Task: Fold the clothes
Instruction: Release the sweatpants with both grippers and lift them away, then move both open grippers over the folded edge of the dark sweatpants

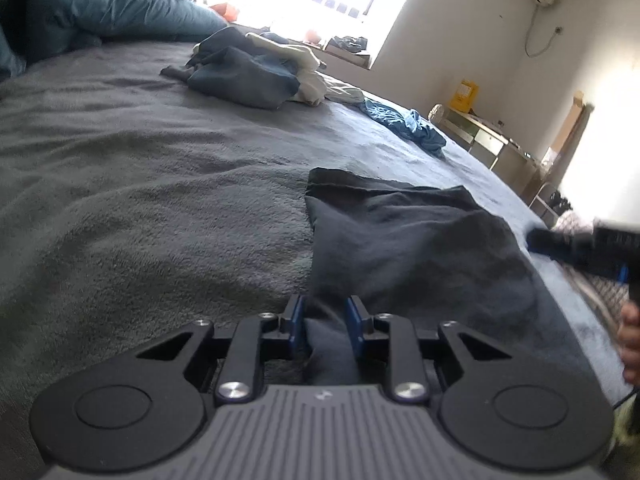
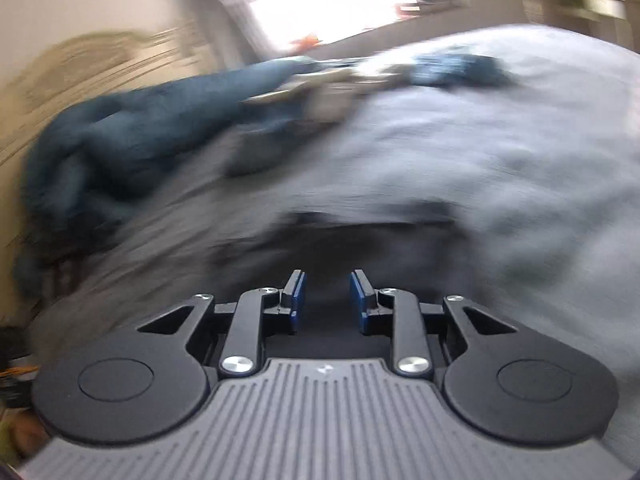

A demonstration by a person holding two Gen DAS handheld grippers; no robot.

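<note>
Left gripper (image 1: 326, 312) & right gripper (image 2: 327, 290): same build, matte black linkage arms w/ silver round-head screws at pivots, blue pads on inner faces of black fingers (image 1: 294, 320). Grey ribbed housing (image 1: 320, 432) w/ small pale logo at top centre, flanked by two black discs w/ round recessed caps. Bare fingertips of a hand (image 1: 631, 344) at right edge of left view; no sleeve seen.

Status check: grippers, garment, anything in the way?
Left gripper open, fingers straddling dark garment edge. Right gripper open, view blurred. Clothes pile apart.
</note>
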